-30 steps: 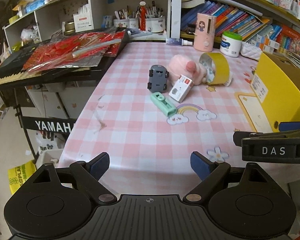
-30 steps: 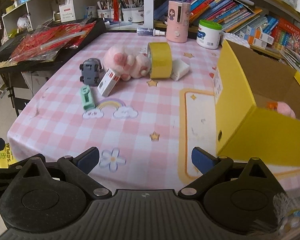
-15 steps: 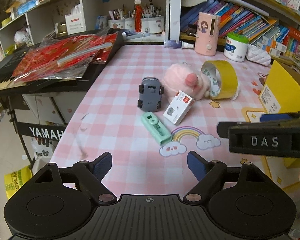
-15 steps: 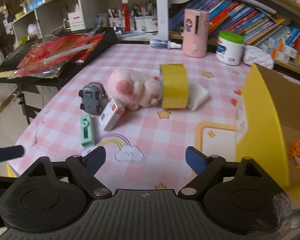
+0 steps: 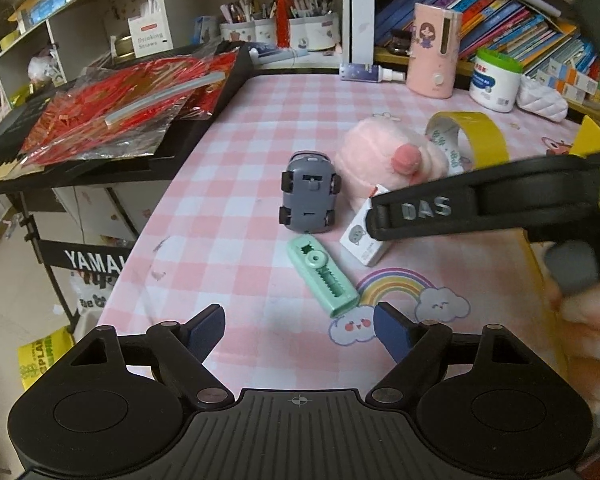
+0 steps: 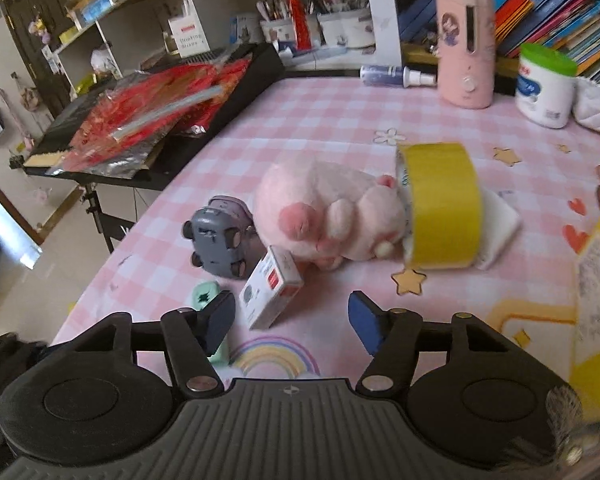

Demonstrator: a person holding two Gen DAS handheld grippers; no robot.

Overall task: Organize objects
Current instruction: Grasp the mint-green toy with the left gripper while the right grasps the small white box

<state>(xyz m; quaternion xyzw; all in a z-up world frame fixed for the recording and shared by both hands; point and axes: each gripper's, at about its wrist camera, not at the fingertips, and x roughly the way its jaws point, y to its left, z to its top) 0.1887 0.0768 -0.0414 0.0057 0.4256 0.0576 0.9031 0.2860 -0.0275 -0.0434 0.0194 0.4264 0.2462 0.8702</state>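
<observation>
Your left gripper (image 5: 300, 330) hangs with jaws spread and nothing between them, just short of the mint-green cutter (image 5: 323, 275). The cutter lies flat on the pink checked surface (image 5: 236, 184), its long axis running from far left to near right. Your right gripper (image 6: 292, 322) has just been closing; its jaws stand partly apart and empty, with the small white box (image 6: 270, 293) lying just beyond them, long axis slanting far right to near left. The grey toy car (image 5: 309, 192) lies wheels-up beside the pink plush (image 6: 328, 212).
</observation>
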